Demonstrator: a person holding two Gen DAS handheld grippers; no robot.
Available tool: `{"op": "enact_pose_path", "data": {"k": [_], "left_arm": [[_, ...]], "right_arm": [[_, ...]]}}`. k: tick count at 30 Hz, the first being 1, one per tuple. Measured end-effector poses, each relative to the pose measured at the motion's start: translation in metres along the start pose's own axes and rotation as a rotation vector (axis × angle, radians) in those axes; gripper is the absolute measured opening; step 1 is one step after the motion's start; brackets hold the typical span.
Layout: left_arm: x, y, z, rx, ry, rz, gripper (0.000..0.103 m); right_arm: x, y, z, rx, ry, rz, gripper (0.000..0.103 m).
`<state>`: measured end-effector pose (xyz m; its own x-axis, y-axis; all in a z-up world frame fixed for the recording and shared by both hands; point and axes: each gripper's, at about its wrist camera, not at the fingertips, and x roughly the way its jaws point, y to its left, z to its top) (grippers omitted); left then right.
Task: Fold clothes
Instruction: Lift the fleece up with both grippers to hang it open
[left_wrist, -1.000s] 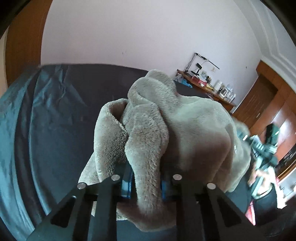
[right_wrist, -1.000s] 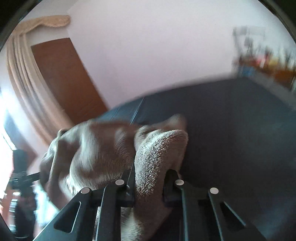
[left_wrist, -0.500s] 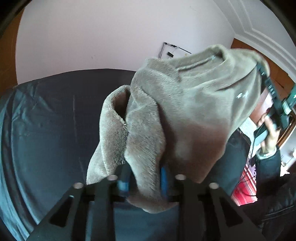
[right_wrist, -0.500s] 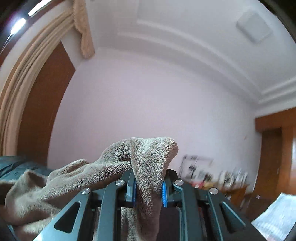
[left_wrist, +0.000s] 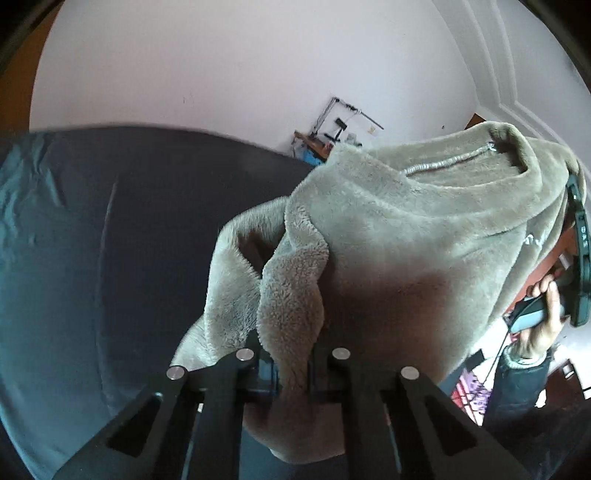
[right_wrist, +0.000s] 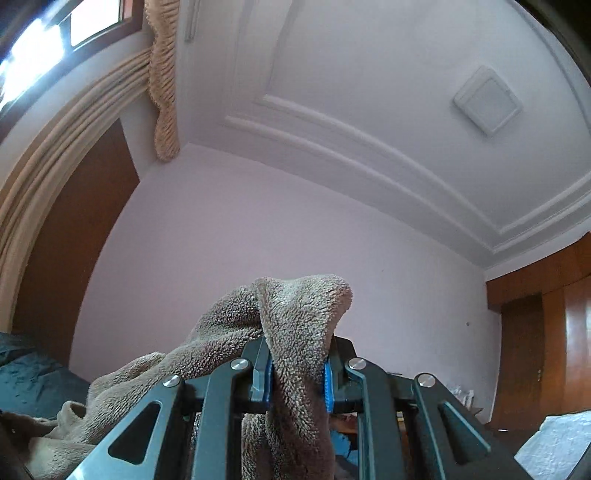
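A beige fleece jacket with a silver zip hangs in the air above the dark bed. My left gripper is shut on a bunched fold of its lower edge. In the right wrist view my right gripper is shut on another thick fold of the fleece jacket, held high and tilted up toward the ceiling. The rest of the garment trails down to the left. That same right gripper shows at the far right of the left wrist view, with a hand on its handle.
The dark blue-grey bedsheet spreads under the jacket on the left. A desk with clutter stands at the far wall. Wooden wardrobe doors rise on the right. A curtain hangs at top left.
Both grippers have lifted the jacket off the bed and pulled it apart, so it hangs spread out. The right gripper swung up from facing the bed to facing the ceiling.
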<state>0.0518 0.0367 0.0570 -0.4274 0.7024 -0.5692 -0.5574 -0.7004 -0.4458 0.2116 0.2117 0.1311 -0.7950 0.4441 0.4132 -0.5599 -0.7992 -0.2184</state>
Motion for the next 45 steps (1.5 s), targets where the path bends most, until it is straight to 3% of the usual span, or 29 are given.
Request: {"op": "enact_pose_path", "data": {"k": [10, 20, 24, 33, 37, 40, 45], "left_arm": [[-0.145, -0.03, 0.047, 0.006, -0.472, -0.013, 0.011], [-0.278, -0.096, 0.045, 0.097, -0.885, -0.067, 0.011], [-0.31, -0.126, 0.033, 0.15, -1.002, -0.047, 0.011], [-0.374, -0.153, -0.006, 0.226, -1.139, 0.039, 0.012], [-0.377, -0.163, -0.009, 0.229, -1.182, 0.085, 0.014], [-0.372, -0.167, -0.018, 0.251, -1.204, 0.201, 0.016], [-0.314, -0.133, 0.019, 0.203, -1.051, 0.3, 0.016]], "right_arm": [[0.008, -0.031, 0.028, 0.09, -0.022, -0.095, 0.02], [-0.016, -0.034, 0.085, 0.101, -0.169, -0.124, 0.02], [-0.025, -0.042, 0.106, 0.114, -0.222, -0.144, 0.02], [-0.058, -0.043, 0.151, 0.097, -0.382, -0.177, 0.02], [-0.065, -0.044, 0.169, 0.087, -0.409, -0.19, 0.02], [-0.054, -0.034, 0.167, 0.049, -0.37, -0.199, 0.02], [-0.01, -0.011, 0.14, 0.011, -0.218, -0.174, 0.02]]}}
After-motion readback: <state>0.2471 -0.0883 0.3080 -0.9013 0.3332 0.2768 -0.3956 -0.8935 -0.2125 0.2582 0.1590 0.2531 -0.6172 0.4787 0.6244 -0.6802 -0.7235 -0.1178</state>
